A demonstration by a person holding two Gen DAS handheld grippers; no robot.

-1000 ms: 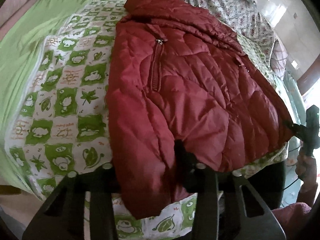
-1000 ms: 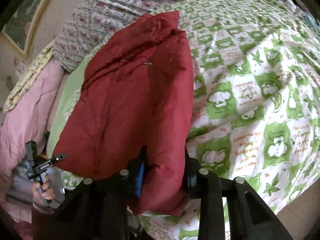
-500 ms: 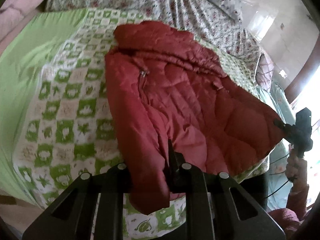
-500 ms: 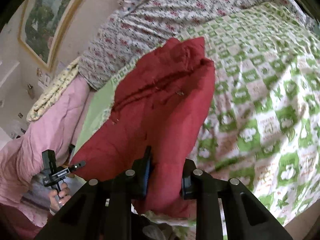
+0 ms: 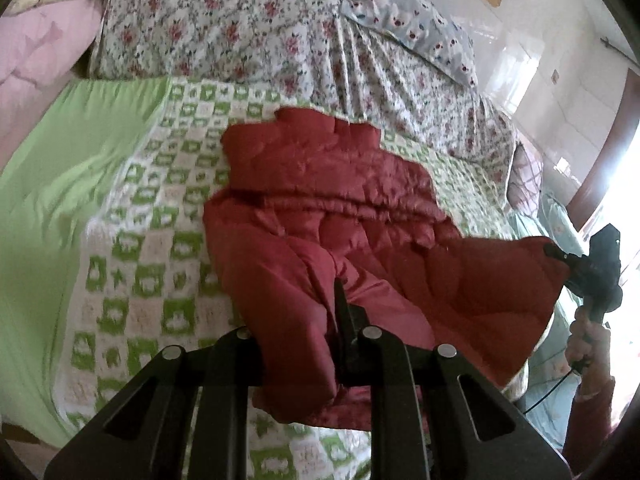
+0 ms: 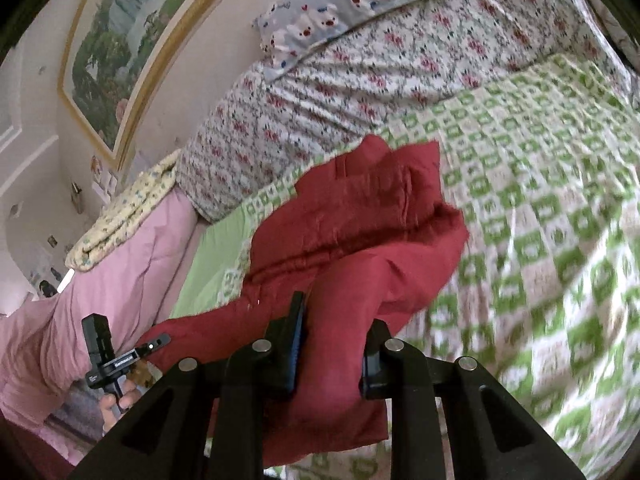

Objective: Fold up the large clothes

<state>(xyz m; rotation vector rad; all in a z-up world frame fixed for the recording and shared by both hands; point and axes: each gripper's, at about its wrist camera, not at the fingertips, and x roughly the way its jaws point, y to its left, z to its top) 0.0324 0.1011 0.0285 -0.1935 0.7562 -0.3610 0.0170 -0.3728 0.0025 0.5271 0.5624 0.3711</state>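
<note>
The red quilted jacket (image 5: 320, 216) lies on the bed (image 5: 132, 264), on the green-and-white checked cover, with its collar end toward the head of the bed, just short of the floral quilt (image 5: 248, 28). Its hem end is raised off the cover at the foot edge of the bed.

The left claw (image 5: 320, 320) is pinching one hem corner of the jacket; red fabric fills the gap between its pads and hangs below them. The left claw's jaws have just been closing on this fabric.

The right claw (image 6: 332, 344) is pinching the other hem corner; a thick fold of jacket sits between its pads and drapes down below them.

Between the two claws the hem hangs as a slack span. The jacket's upper half rests on the bed, bunched into ridges across its middle.
</note>
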